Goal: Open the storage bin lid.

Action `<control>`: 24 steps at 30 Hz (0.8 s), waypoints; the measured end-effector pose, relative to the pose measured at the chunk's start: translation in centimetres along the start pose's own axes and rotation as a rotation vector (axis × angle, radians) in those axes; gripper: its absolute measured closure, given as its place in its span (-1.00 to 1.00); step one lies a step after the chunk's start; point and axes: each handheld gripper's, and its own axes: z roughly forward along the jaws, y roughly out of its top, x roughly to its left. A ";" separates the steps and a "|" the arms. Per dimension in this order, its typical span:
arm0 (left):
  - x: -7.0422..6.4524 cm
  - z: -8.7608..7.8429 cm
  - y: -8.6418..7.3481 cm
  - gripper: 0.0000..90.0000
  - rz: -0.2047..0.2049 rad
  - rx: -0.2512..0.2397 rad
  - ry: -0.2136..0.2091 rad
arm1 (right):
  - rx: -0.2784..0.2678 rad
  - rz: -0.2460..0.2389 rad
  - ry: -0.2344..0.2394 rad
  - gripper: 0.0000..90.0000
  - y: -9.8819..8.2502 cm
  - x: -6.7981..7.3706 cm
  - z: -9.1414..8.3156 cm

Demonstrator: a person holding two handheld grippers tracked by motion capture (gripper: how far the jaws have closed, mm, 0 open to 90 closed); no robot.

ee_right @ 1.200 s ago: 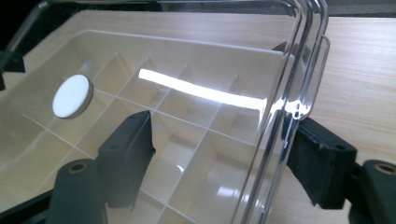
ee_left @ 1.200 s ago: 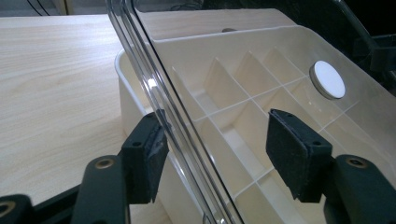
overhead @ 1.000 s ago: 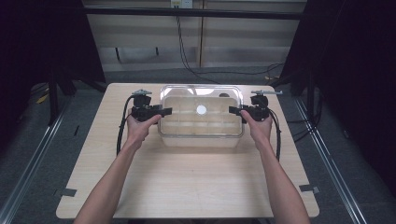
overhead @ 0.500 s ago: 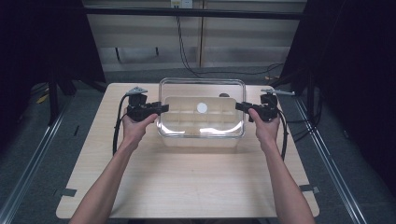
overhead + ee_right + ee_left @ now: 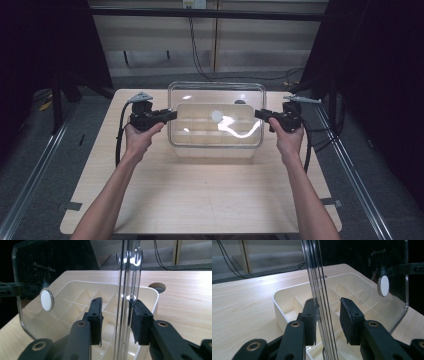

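Two grippers hold one clear plastic lid (image 5: 216,112) with a white round knob (image 5: 216,116). We see our left gripper (image 5: 169,115) pinching its left edge and our right gripper (image 5: 261,114) pinching its right edge; both have just been closing. The lid hangs above the cream tray with little boxes (image 5: 216,146) on the wooden surface (image 5: 210,195).

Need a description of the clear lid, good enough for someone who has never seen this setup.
On the wooden table, find the cream divided tray at its far middle. The clear lid is held above it, with the left gripper and right gripper at its side edges. It is see-through, with a white round disc at its centre.
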 end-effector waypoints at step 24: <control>-1.6 -3.1 0.2 0.62 0.020 -0.026 -0.016 | -0.039 -0.026 0.043 0.51 -0.3 1.6 -2.2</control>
